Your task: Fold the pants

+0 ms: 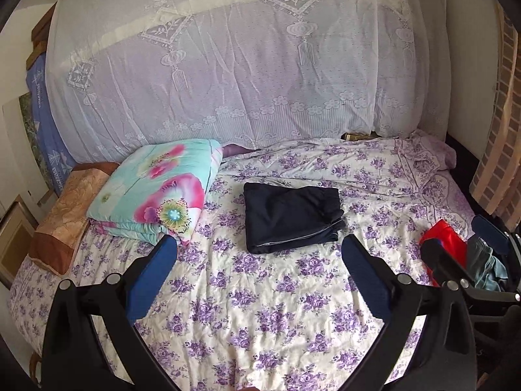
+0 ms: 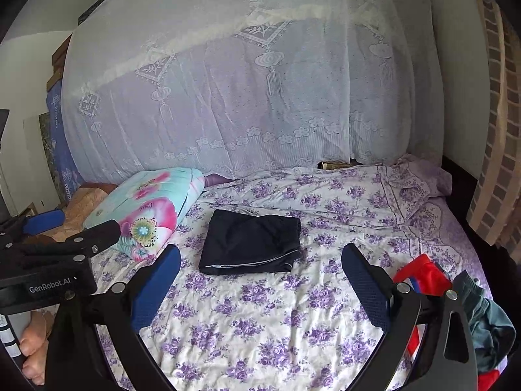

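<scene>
Dark navy pants (image 1: pixel 291 218) lie folded into a neat rectangle on the floral bed sheet (image 1: pixel 260 309), a grey zip line along their near edge. They also show in the right wrist view (image 2: pixel 250 242). My left gripper (image 1: pixel 259 247) is open and empty, held above the bed just short of the pants. My right gripper (image 2: pixel 260 257) is open and empty too, near the pants' front edge. The right gripper shows at the right edge of the left wrist view (image 1: pixel 462 238). The left gripper shows at the left of the right wrist view (image 2: pixel 81 224).
A folded floral quilt (image 1: pixel 156 192) and an orange pillow (image 1: pixel 65 215) lie at the left. A pile of red and teal-grey clothes (image 2: pixel 456 299) lies at the bed's right edge. A lace net (image 1: pixel 244 65) hangs behind the bed.
</scene>
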A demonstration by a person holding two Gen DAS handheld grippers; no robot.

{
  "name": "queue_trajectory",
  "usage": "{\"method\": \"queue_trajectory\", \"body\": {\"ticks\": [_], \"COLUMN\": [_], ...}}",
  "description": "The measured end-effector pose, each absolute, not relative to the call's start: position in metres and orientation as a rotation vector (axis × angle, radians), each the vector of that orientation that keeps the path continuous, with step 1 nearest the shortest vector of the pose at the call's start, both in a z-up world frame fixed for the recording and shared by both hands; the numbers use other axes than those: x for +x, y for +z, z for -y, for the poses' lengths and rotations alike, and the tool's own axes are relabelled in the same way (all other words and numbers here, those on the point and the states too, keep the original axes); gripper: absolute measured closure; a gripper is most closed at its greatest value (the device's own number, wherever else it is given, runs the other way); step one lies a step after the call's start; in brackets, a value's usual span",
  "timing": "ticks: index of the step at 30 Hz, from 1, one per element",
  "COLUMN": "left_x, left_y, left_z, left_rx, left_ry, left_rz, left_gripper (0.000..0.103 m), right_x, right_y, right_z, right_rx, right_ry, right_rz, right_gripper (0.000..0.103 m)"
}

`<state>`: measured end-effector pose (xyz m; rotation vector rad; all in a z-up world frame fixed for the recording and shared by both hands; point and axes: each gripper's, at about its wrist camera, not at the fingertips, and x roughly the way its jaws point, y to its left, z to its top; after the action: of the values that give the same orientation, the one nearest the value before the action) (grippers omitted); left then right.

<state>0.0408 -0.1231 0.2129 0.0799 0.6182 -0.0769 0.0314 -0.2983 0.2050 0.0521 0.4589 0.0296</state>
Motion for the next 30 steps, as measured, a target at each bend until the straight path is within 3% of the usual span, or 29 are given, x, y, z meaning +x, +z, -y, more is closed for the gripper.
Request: {"method": "queue_trajectory", "body": {"ticks": [30], "left_x": [0.0322], "left_y": [0.2174], "left_z": [0.1182], "left_rx": [0.084], "left_ry": [-0.077], "left_rz": [-0.564], "left_gripper": [0.005], "right_x": [0.0267], "right_y": [0.2049], "right_z": [0.2942], "right_rx": [0.027], "right_ry": [0.015], "right_rz": [-0.464], "right_gripper": [0.003]}}
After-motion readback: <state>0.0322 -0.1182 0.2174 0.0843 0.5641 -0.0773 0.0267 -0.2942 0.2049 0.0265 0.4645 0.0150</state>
